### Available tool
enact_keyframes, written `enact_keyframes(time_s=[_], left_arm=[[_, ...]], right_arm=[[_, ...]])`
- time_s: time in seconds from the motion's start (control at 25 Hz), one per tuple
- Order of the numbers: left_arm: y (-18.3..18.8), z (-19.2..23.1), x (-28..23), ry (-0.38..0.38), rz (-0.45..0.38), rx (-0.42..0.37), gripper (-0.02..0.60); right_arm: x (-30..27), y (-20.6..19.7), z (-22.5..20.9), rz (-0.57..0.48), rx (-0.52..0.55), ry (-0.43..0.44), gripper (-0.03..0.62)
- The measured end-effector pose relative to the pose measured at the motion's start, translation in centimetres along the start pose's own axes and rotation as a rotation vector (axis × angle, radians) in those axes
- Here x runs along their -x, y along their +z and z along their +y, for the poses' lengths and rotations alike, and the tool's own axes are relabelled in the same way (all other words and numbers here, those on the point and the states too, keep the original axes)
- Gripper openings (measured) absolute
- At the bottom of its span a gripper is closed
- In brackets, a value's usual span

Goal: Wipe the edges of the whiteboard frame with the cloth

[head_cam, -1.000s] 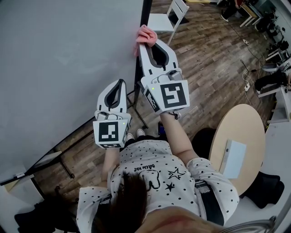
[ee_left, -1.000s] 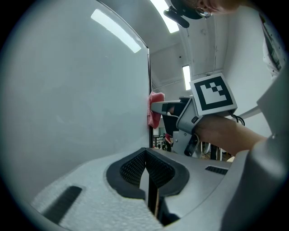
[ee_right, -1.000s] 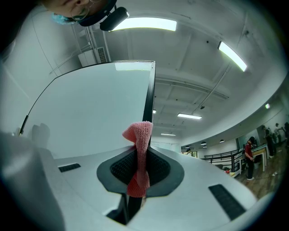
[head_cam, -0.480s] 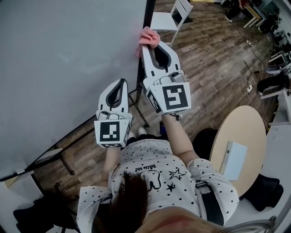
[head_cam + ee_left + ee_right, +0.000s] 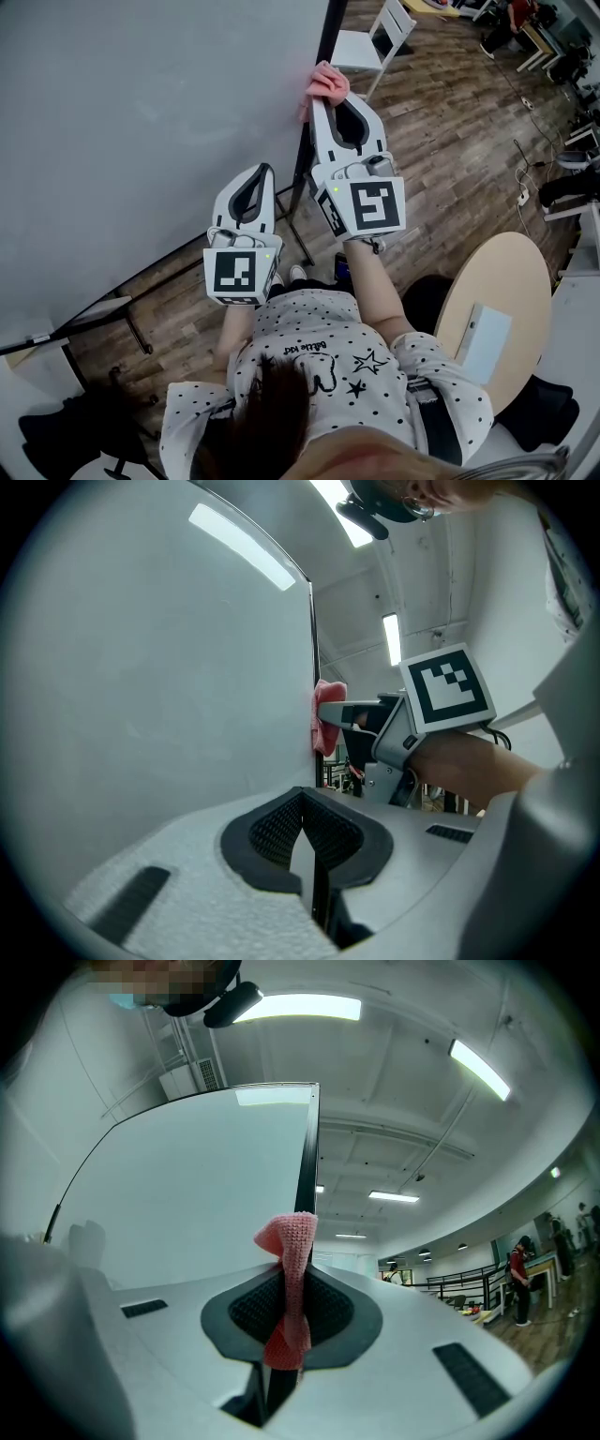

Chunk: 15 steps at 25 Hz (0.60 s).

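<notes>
A large whiteboard (image 5: 141,131) fills the left of the head view, and its dark right frame edge (image 5: 317,89) runs down the picture. My right gripper (image 5: 330,96) is shut on a pink cloth (image 5: 327,82) and holds it against that edge. In the right gripper view the cloth (image 5: 291,1279) stands pinched between the jaws, in line with the black frame edge (image 5: 307,1162). My left gripper (image 5: 256,175) is shut and empty, lower down in front of the board. The left gripper view shows the cloth (image 5: 326,719) at the board's edge.
A white chair (image 5: 375,42) stands beyond the board on the wood floor (image 5: 441,150). A round tan table (image 5: 511,309) with a white box (image 5: 483,342) is at the right. The board's dark stand legs (image 5: 131,323) cross the floor at lower left.
Both grippers and the cloth have shifted a little rightward in the head view as that view moved. The cloth stays pressed on the frame edge.
</notes>
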<state>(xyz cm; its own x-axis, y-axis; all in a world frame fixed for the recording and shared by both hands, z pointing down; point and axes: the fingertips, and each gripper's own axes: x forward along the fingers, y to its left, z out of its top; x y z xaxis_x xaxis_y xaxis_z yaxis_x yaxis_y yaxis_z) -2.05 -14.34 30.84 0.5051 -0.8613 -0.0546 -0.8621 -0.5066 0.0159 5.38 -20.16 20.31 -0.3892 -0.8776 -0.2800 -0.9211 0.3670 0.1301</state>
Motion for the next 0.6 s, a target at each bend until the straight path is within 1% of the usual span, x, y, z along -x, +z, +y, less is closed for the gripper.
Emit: enact_keyframes(time_s=[0.24, 0.44, 0.6], left_arm=[[-0.3, 1.0, -0.4, 0.004, 0.003, 0.009, 0.015], [-0.1, 0.5, -0.2, 0.007, 0.010, -0.004, 0.015], [-0.2, 0.5, 0.0, 0.020, 0.014, 0.001, 0.015]], right_arm=[[-1.2, -0.8, 0.2, 0.002, -0.003, 0.002, 0.034], [-0.8, -1.0, -0.1, 0.005, 0.000, 0.004, 0.034], [-0.5, -1.3, -0.2, 0.008, -0.004, 0.007, 0.034]])
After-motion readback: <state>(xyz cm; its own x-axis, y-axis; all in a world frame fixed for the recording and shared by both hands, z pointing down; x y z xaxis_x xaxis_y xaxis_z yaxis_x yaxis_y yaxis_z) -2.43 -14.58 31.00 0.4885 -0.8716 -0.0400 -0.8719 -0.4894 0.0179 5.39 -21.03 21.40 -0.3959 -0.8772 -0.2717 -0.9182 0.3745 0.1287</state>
